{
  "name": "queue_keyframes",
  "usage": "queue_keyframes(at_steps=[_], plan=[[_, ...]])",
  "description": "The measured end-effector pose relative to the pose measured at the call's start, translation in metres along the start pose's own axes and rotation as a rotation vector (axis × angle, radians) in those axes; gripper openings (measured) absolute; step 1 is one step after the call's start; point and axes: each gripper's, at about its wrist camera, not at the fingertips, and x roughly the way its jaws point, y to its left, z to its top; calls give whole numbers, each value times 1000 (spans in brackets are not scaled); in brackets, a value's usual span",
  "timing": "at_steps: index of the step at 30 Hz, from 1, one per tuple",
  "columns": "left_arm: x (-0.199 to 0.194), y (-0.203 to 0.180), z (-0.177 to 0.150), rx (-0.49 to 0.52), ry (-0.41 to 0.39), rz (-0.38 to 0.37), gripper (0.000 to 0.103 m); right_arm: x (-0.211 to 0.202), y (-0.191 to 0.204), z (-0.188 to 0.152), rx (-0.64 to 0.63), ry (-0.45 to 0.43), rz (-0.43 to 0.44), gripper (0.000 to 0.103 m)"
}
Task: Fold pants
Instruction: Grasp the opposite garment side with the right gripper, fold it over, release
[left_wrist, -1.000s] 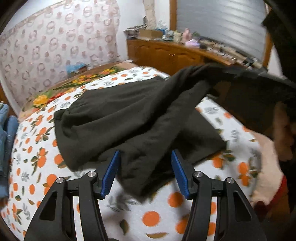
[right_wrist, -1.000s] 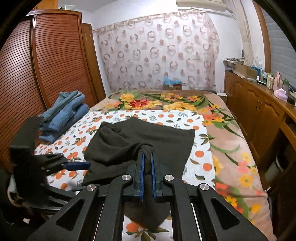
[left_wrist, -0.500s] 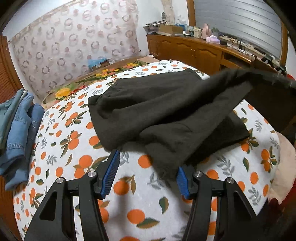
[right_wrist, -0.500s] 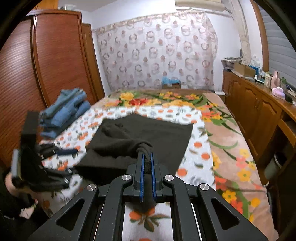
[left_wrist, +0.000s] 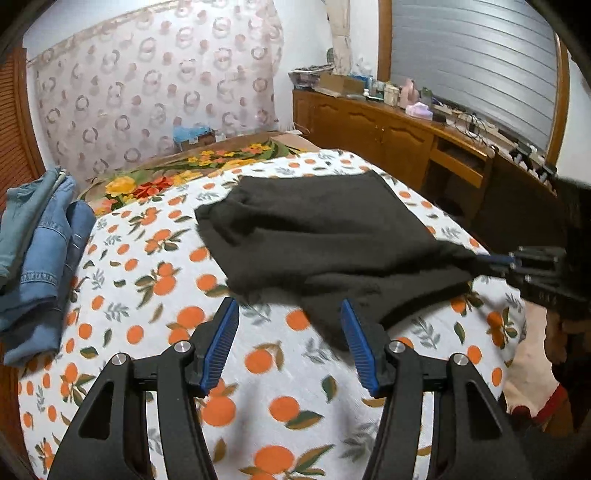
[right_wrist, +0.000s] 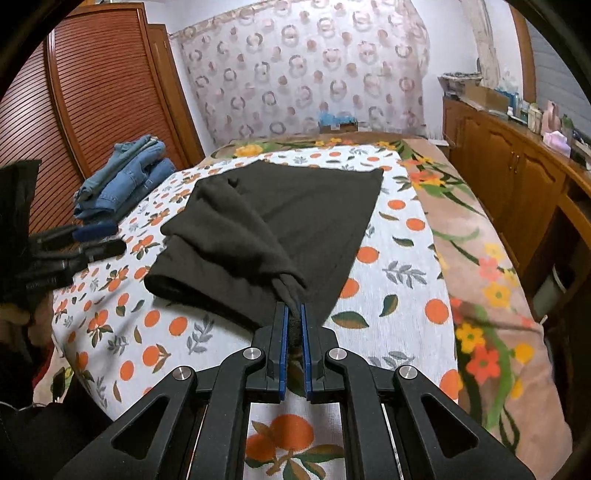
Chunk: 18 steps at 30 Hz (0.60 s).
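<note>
Dark pants (left_wrist: 325, 229) lie partly folded on the orange-print bed sheet (left_wrist: 155, 332); they also show in the right wrist view (right_wrist: 280, 218). My right gripper (right_wrist: 293, 325) is shut on a bunched corner of the pants at their near edge, and it shows from the side in the left wrist view (left_wrist: 517, 260). My left gripper (left_wrist: 290, 332) is open and empty, just in front of the pants' near edge, above the sheet. It shows at the left in the right wrist view (right_wrist: 92, 240).
A stack of folded blue jeans (left_wrist: 33, 251) lies at the bed's left side, also seen in the right wrist view (right_wrist: 125, 177). A wooden cabinet with clutter (left_wrist: 399, 122) runs along the right. A wooden wardrobe (right_wrist: 92, 92) stands left.
My left gripper has let go of the pants and pulled back left, off the cloth. My right gripper has drawn the held corner lower, toward the near right of the bed.
</note>
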Motion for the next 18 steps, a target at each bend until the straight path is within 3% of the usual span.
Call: queue_keyframes(at_steps=[5,7,11,18], plan=[[9,19,10,-20,-21,27,70,5,0,3,-1,13,-4,10],[13,26,12,-30,-22,30,81,3,-1,6,-5,11,-12,15],[17,39,15,-54,-27,5,82,-7,-3,14,-22,-32,-26,33],[22,68,19,-107,-28,19,82,3,17,42,-89,-57,30,35]])
